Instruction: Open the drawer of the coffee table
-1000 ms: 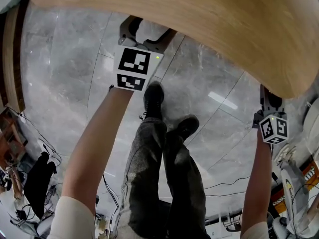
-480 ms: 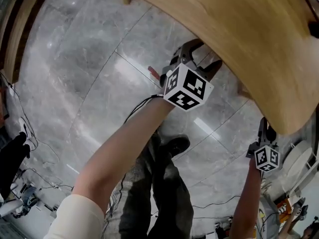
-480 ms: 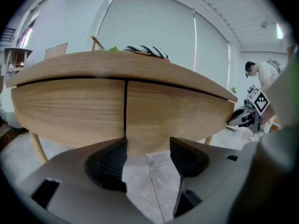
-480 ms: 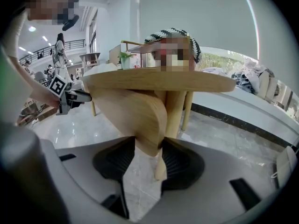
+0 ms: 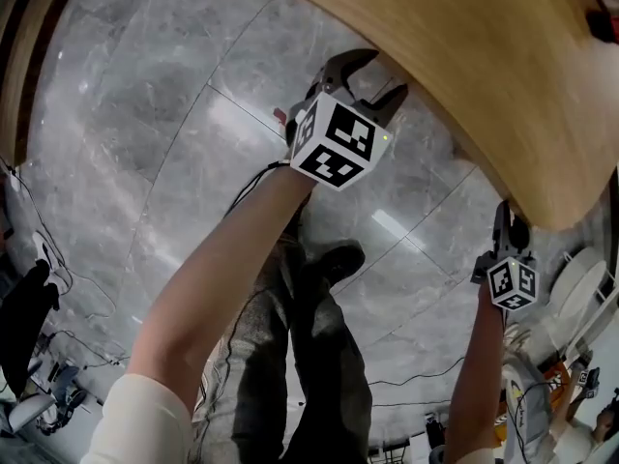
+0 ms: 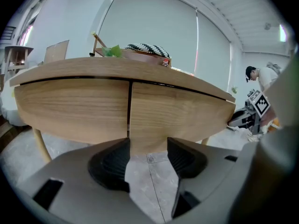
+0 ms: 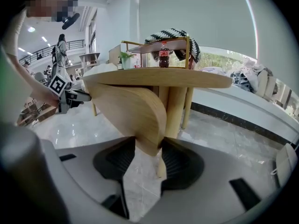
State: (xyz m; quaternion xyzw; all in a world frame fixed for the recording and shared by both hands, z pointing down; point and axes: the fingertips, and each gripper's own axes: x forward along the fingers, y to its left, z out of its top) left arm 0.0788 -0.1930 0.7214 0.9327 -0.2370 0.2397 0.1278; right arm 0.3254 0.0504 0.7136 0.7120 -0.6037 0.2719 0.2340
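The wooden coffee table (image 5: 464, 46) has a curved front split by a dark seam into two drawer fronts (image 6: 177, 118). My left gripper (image 5: 387, 71) is at that front's lower edge, just right of the seam. Its jaws (image 6: 148, 148) are closing with the wood's bottom edge between them, and no press of the pads shows. My right gripper (image 5: 510, 222) reaches under the table's rim at the right. Its pads (image 7: 175, 160) sit against both faces of a curved wooden drawer front (image 7: 135, 111), seen edge-on.
Grey marble floor lies below, with the person's legs and shoes (image 5: 329, 269) between the arms. Cables and dark gear (image 5: 29, 327) lie at the left, white equipment (image 5: 580, 303) at the right. A tray with striped cloth (image 6: 147, 49) and a cola bottle (image 7: 163, 55) stand on the table.
The left gripper has moved from over the floor up to the table's curved edge. The right gripper has stayed at the rim. The head view has swung round.
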